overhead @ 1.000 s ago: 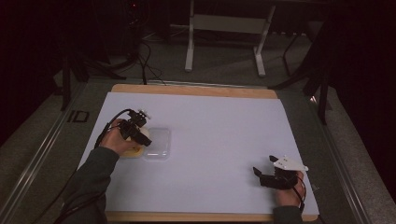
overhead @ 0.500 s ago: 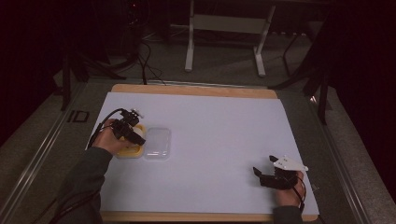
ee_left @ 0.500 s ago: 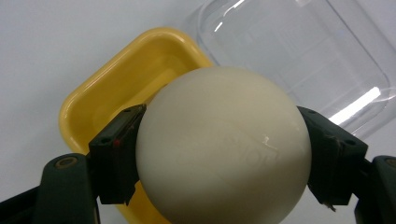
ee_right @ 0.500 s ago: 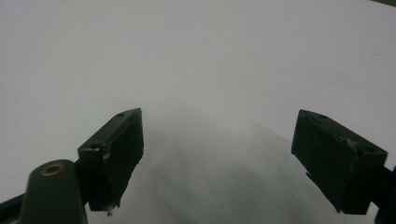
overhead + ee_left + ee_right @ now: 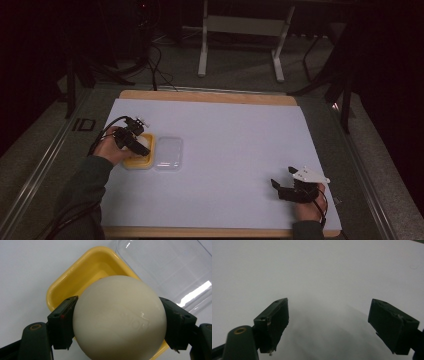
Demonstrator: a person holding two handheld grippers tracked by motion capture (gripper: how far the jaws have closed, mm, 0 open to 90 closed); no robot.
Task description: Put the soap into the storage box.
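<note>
At left of the high view, the left gripper (image 5: pixel 141 141), clamping the smooth cream ball (image 5: pixel 120 320), has shifted over the yellow rectangular plastic tray (image 5: pixel 75 275), ready for release.

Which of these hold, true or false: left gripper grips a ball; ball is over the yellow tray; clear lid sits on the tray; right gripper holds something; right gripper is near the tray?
1. Left gripper grips a ball: true.
2. Ball is over the yellow tray: true.
3. Clear lid sits on the tray: false, it lies on the table beside it.
4. Right gripper holds something: false, its fingers stand apart, nothing between.
5. Right gripper is near the tray: false, it is at the table's far side.
</note>
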